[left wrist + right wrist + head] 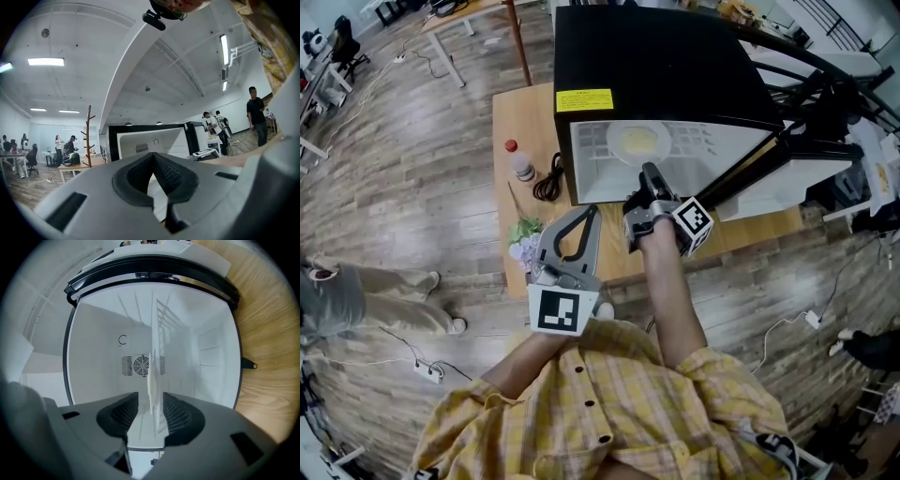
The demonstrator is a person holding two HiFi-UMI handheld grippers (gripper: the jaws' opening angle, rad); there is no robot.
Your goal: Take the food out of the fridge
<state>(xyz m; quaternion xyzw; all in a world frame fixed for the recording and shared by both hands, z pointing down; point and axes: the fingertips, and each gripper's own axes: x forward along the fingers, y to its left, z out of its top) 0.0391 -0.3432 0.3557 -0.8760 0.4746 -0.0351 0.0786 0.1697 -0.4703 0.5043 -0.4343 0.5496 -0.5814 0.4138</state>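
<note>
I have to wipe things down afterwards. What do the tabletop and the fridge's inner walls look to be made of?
Tabletop: wood or wood-look laminate, light tan and matt; fine grain lines show in the right gripper view. Fridge's inner walls: probably moulded white plastic, smooth with a soft sheen; ribs and vent slots are formed into the surface.
</note>
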